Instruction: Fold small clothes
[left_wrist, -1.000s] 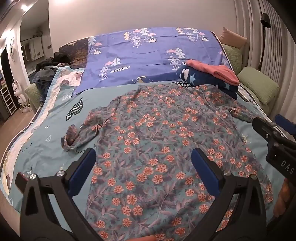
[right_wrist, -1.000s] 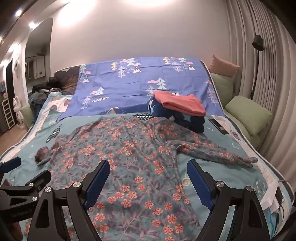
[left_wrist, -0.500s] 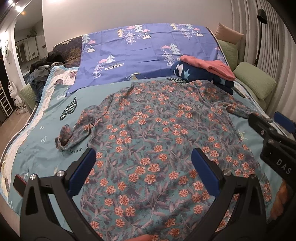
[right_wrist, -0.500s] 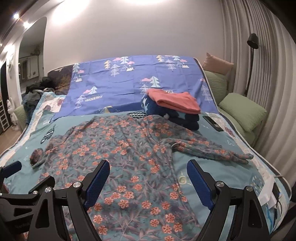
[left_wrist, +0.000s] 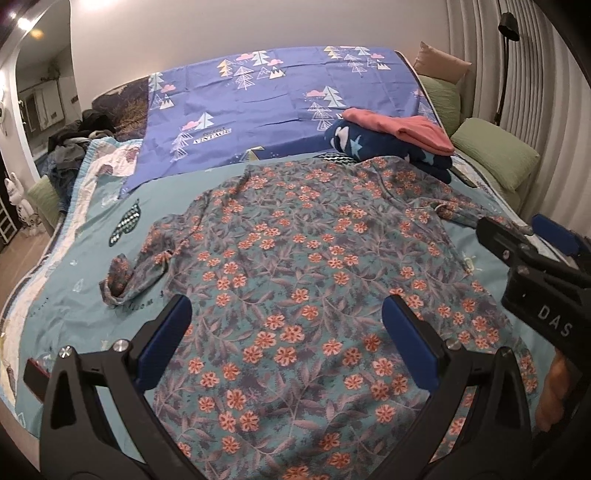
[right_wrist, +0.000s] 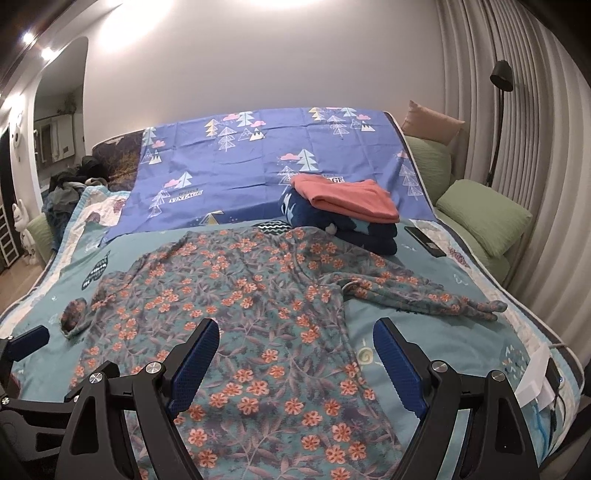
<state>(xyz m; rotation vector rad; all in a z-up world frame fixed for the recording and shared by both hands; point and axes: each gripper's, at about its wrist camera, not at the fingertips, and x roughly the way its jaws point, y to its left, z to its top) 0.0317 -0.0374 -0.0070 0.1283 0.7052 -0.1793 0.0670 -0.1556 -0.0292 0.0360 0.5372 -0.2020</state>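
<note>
A floral long-sleeved garment (left_wrist: 306, 266) lies spread flat on the bed, teal with orange flowers; it also shows in the right wrist view (right_wrist: 251, 295). Its left sleeve (left_wrist: 125, 273) is bunched at the cuff. Its right sleeve (right_wrist: 417, 291) stretches out to the right. My left gripper (left_wrist: 286, 332) is open and empty above the garment's lower part. My right gripper (right_wrist: 295, 354) is open and empty above the garment's lower right edge; it also shows at the right of the left wrist view (left_wrist: 532, 266).
A folded stack, pink cloth (right_wrist: 347, 199) on dark blue star-print cloth (right_wrist: 354, 230), sits behind the garment. A purple tree-print sheet (right_wrist: 266, 162) covers the bed's far part. Green pillows (right_wrist: 484, 218) line the right side. A black remote (right_wrist: 424, 242) lies nearby.
Both grippers have drawn back and risen slightly, so the garment sits lower and farther in view. Neither gripper has touched it. The garment has not moved.
</note>
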